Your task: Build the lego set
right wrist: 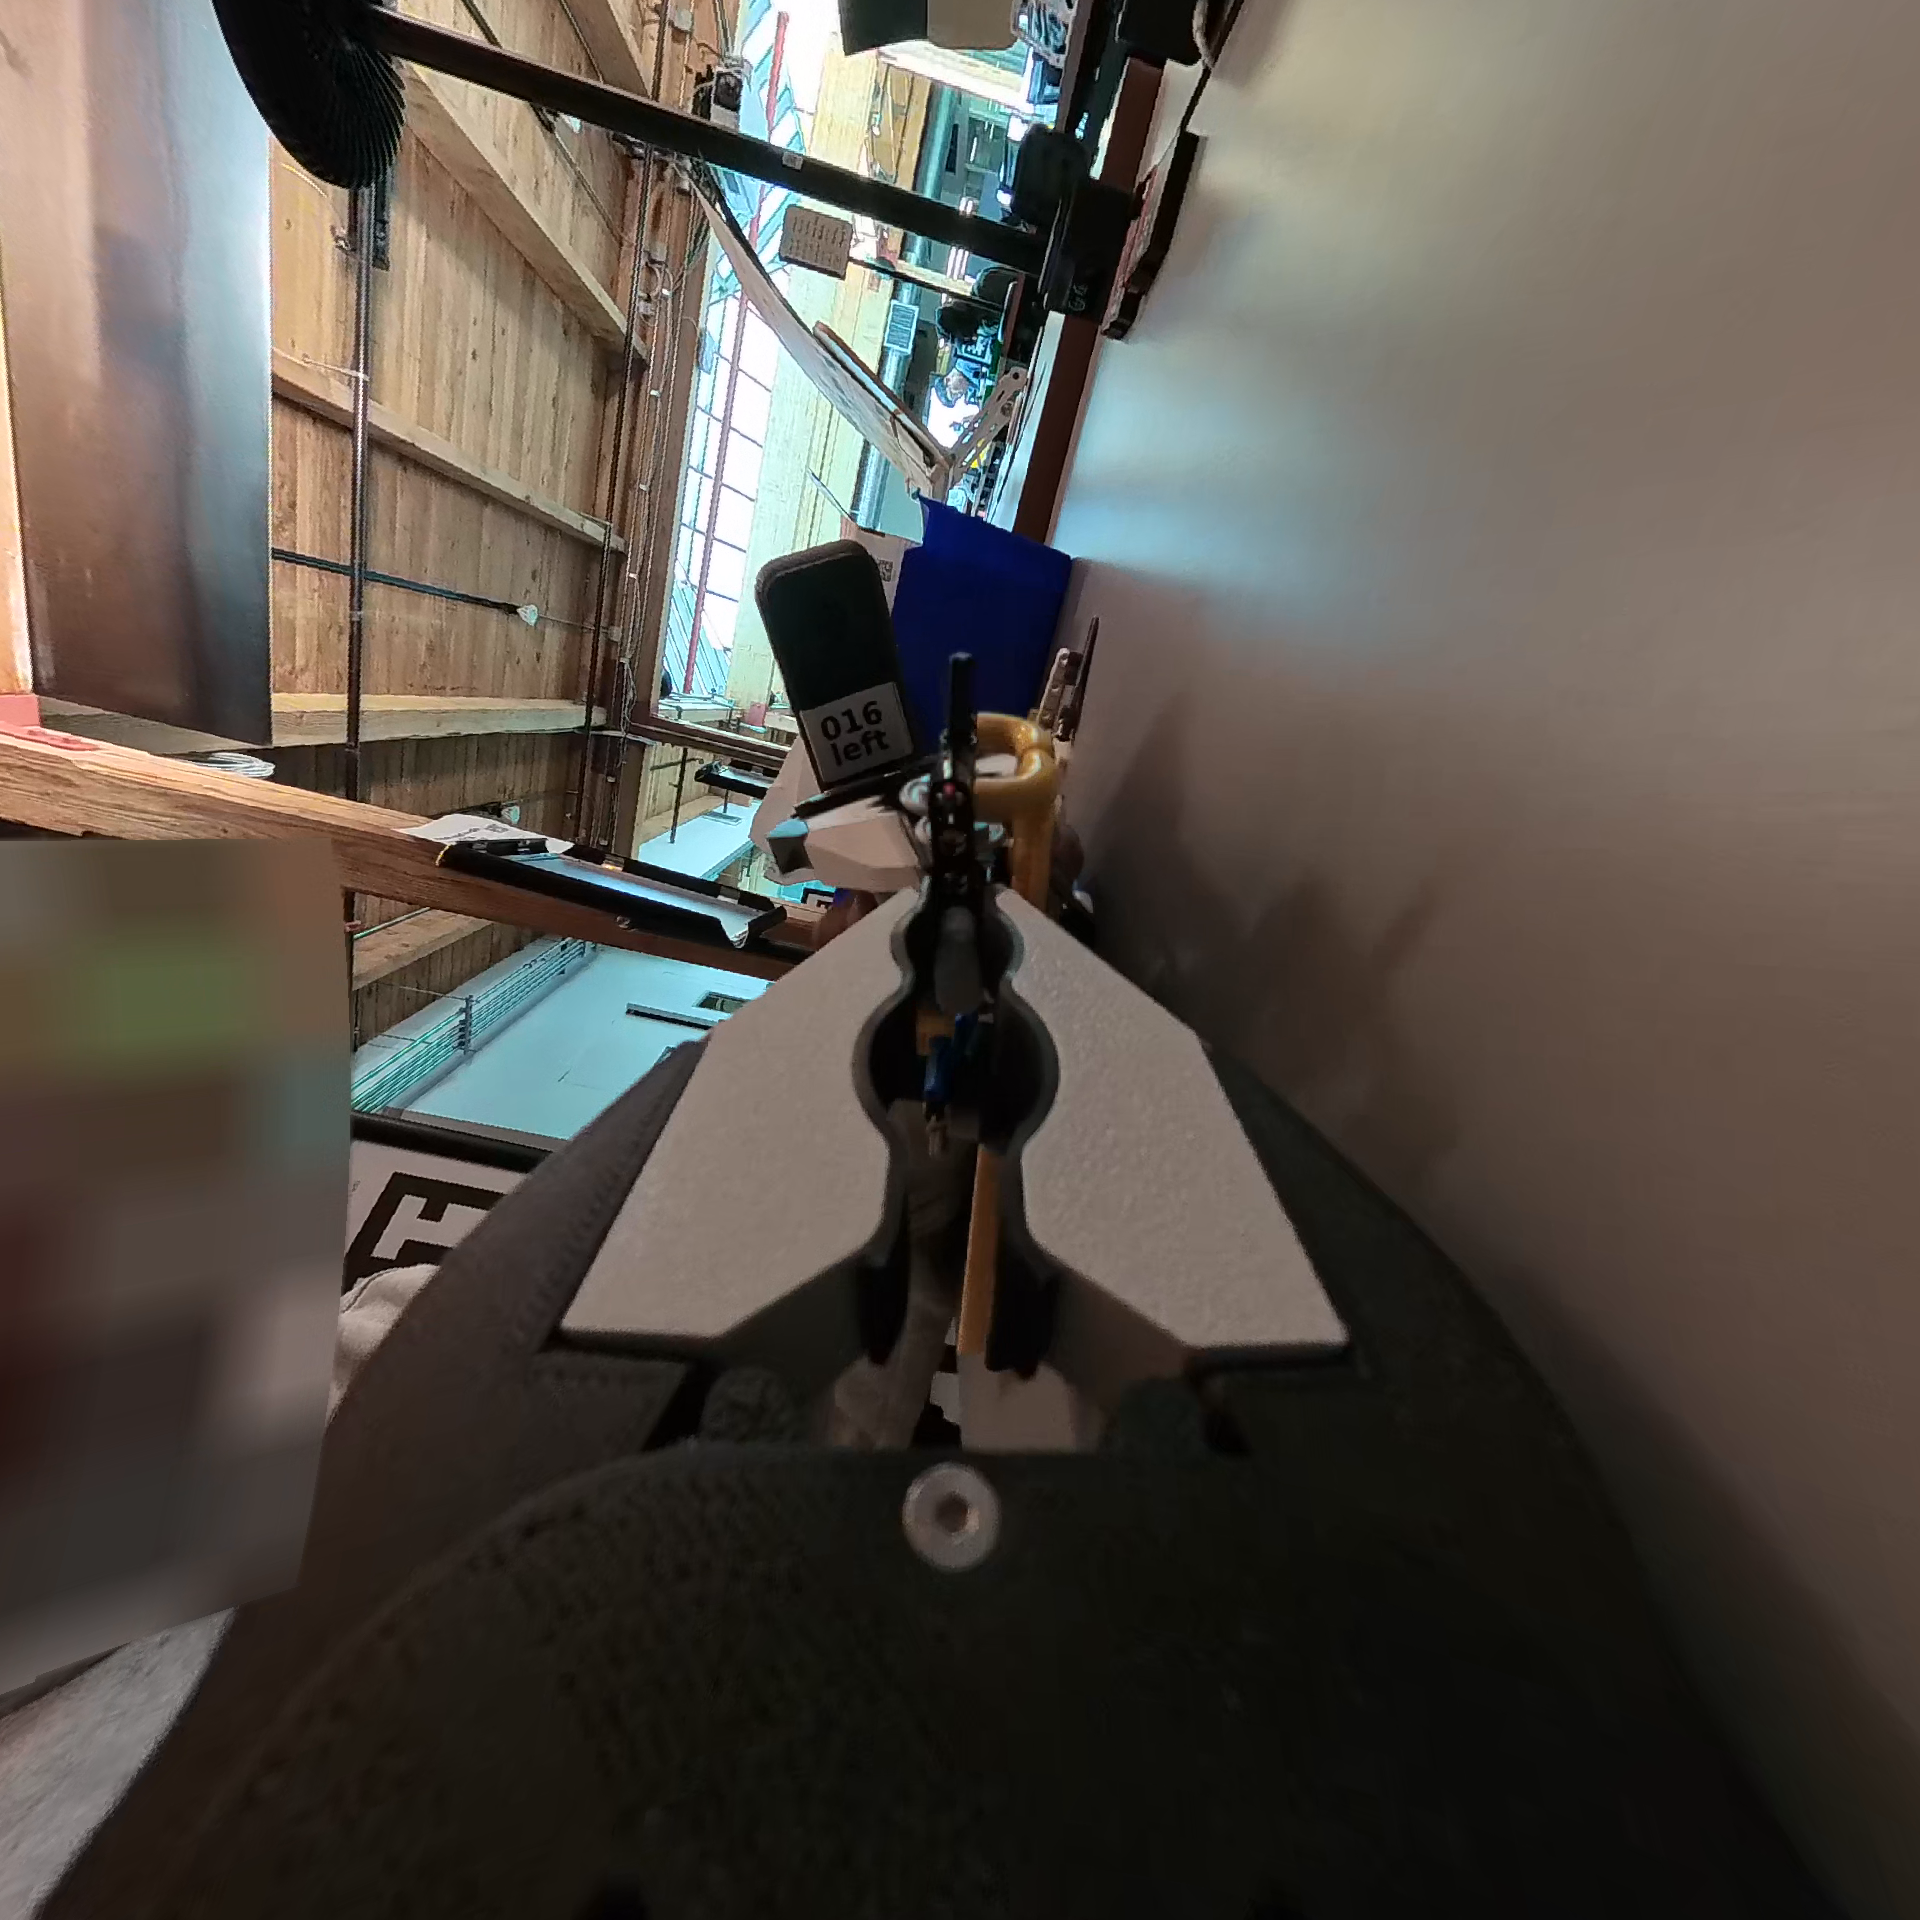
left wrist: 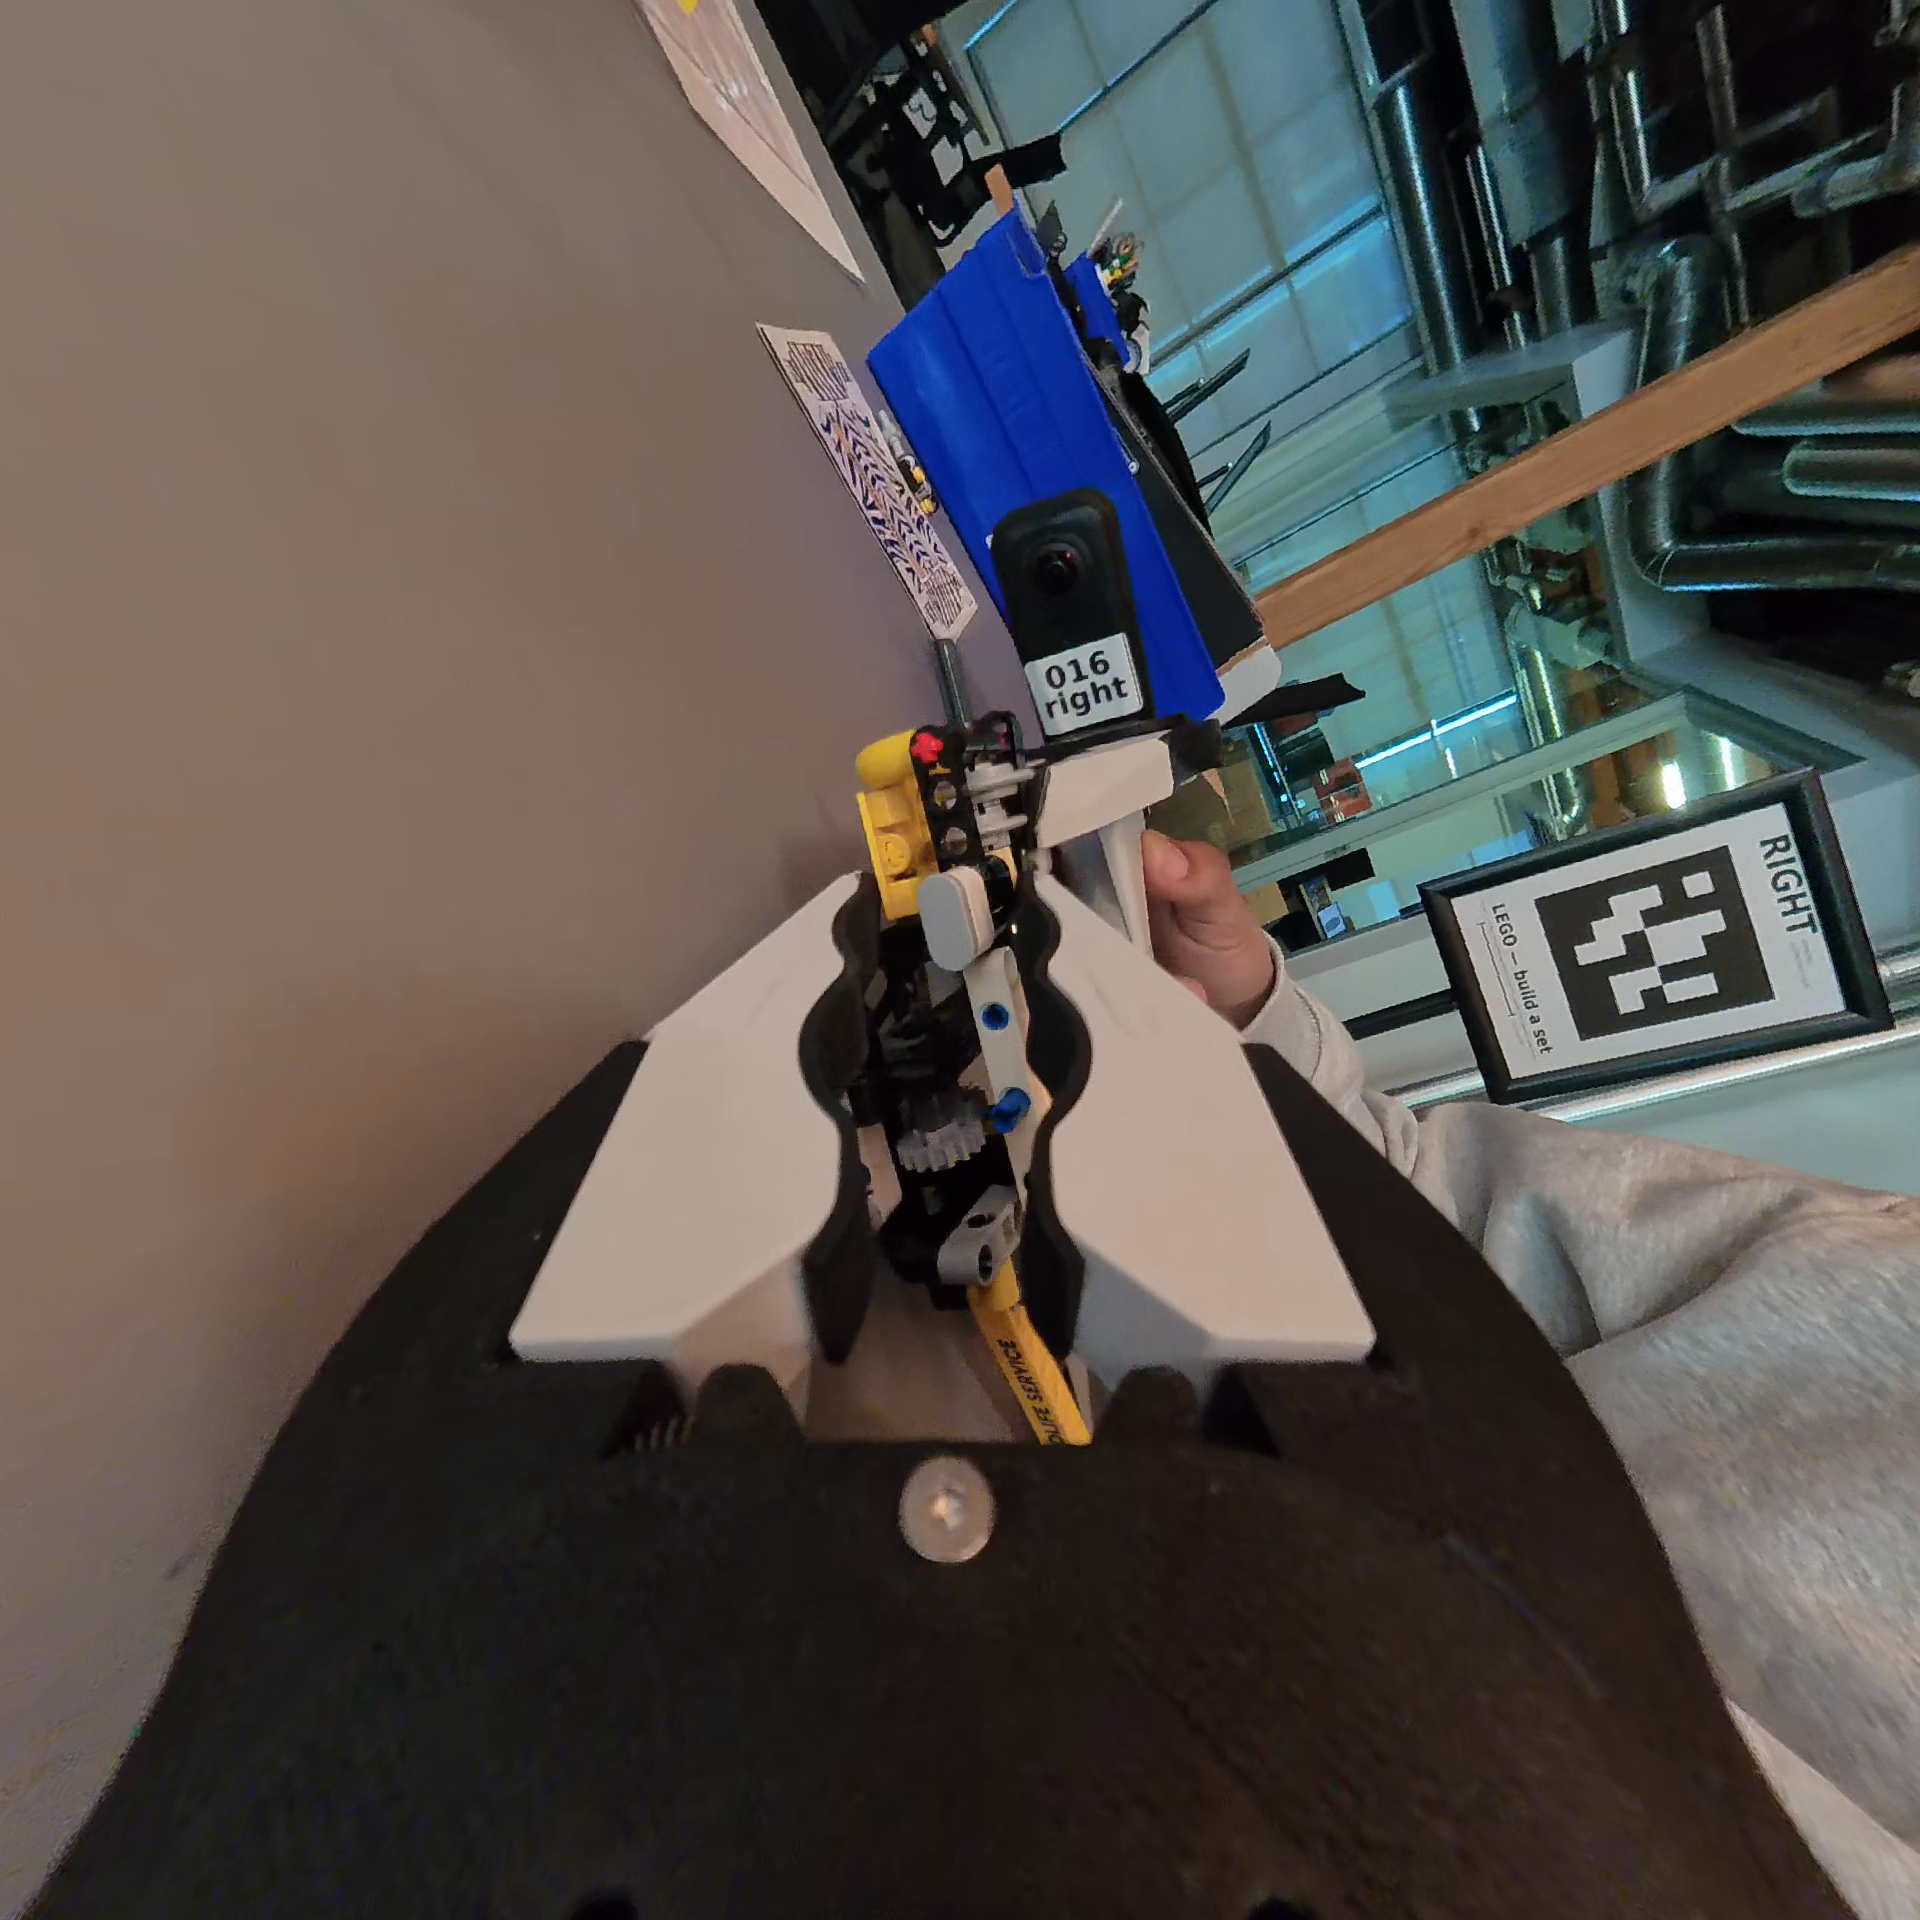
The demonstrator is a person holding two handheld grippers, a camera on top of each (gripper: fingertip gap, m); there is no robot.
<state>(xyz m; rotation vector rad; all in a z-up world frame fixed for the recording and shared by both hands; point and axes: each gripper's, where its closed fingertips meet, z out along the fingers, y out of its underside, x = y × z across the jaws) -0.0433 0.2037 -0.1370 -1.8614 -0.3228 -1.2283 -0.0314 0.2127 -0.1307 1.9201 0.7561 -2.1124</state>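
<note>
A partly built Lego model (left wrist: 951,997) of black beams, yellow bricks, grey gears, blue pins and a white panel is held over the grey table (left wrist: 416,623). My left gripper (left wrist: 951,894) is shut on its lower body, and a yellow beam runs back between the fingers. My right gripper (left wrist: 1091,795) faces it from the far side, gripping the model's top end. In the right wrist view my right gripper (right wrist: 956,914) is shut on the model (right wrist: 951,821), seen edge on. The left gripper (right wrist: 852,831) shows just beyond it. A yellow curved piece (right wrist: 1023,790) sticks out past the fingertips.
A blue box (left wrist: 1039,436) stands behind the model; it also shows in the right wrist view (right wrist: 982,613). A patterned sheet (left wrist: 883,468) and a white paper (left wrist: 748,104) lie on the table. A framed marker sign (left wrist: 1652,935) stands to the right, beside a person's hand (left wrist: 1195,914). My left and right fingertips are right by each other.
</note>
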